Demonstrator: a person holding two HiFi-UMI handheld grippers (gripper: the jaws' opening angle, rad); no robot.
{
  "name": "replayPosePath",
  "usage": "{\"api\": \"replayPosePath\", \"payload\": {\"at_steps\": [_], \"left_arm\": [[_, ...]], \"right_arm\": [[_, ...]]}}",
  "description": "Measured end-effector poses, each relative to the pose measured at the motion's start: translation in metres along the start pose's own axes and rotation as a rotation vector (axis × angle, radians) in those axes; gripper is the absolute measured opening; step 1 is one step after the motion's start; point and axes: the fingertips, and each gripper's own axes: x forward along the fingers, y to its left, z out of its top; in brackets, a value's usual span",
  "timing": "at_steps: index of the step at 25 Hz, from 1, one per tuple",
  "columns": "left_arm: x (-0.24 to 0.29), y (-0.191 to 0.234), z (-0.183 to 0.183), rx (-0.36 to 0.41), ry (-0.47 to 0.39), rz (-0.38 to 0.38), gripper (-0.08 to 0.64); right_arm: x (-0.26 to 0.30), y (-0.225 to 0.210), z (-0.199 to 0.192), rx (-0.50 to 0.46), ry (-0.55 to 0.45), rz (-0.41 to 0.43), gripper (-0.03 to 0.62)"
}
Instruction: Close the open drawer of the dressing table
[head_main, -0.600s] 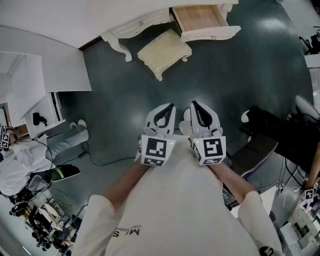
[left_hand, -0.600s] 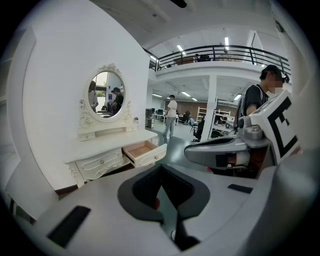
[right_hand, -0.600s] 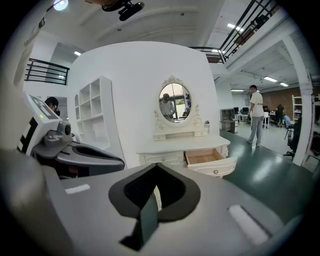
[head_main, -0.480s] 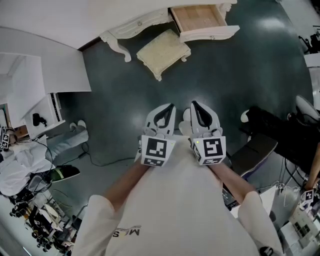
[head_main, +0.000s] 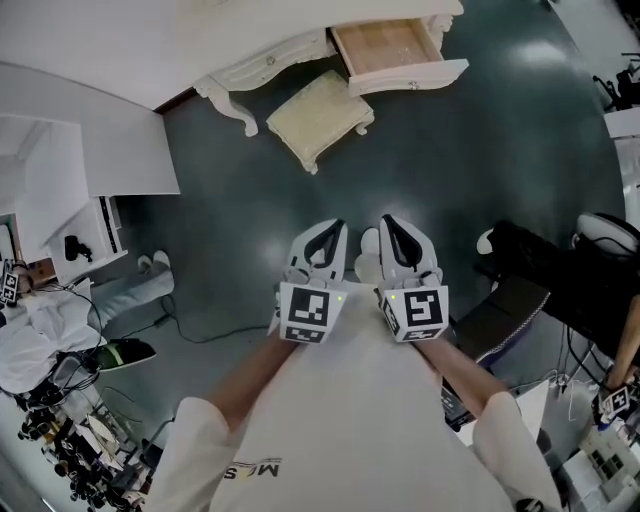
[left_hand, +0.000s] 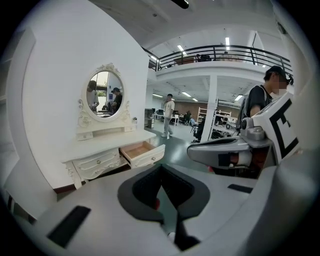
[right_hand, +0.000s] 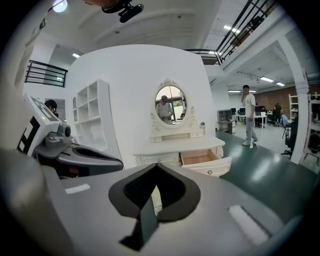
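Pressed together at the tips, both pairs of jaws held nothing. The left gripper (head_main: 338, 226) and the right gripper (head_main: 385, 220) hung side by side just in front of the person's body, close but apart, each tilted a little downward over the dark green floor (head_main: 470, 160).

In the left gripper view, the left gripper (left_hand: 161, 167) had its dark inner pads meeting at a point, with only floor showing through the gap behind them. In the right gripper view, the right gripper (right_hand: 156, 165) was closed in the same way.

The open drawer (head_main: 395, 50) lay well ahead of both pairs of jaws, far out of reach, pulled out from the right end of the white dressing table (head_main: 270, 60). Its bare wooden inside faced up. From the left jaws the drawer (left_hand: 142, 152) sat beyond and slightly left of the tips. From the right jaws the drawer (right_hand: 202, 160) sat beyond and to the right of them.

A cream padded stool (head_main: 318, 115) stood between the jaws and the table, just left of the drawer. An oval mirror (right_hand: 170, 104) rose above the tabletop. Farther off, beyond the drawer, a person (right_hand: 248, 115) stood on the floor.
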Motion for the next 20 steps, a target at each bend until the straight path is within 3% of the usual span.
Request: {"api": "replayPosePath", "payload": {"at_steps": [20], "left_arm": [[0.062, -0.078, 0.021, -0.039, 0.009, 0.046, 0.009]], "right_arm": [[-0.027, -0.108, -0.009, 0.055, 0.008, 0.035, -0.003]]}}
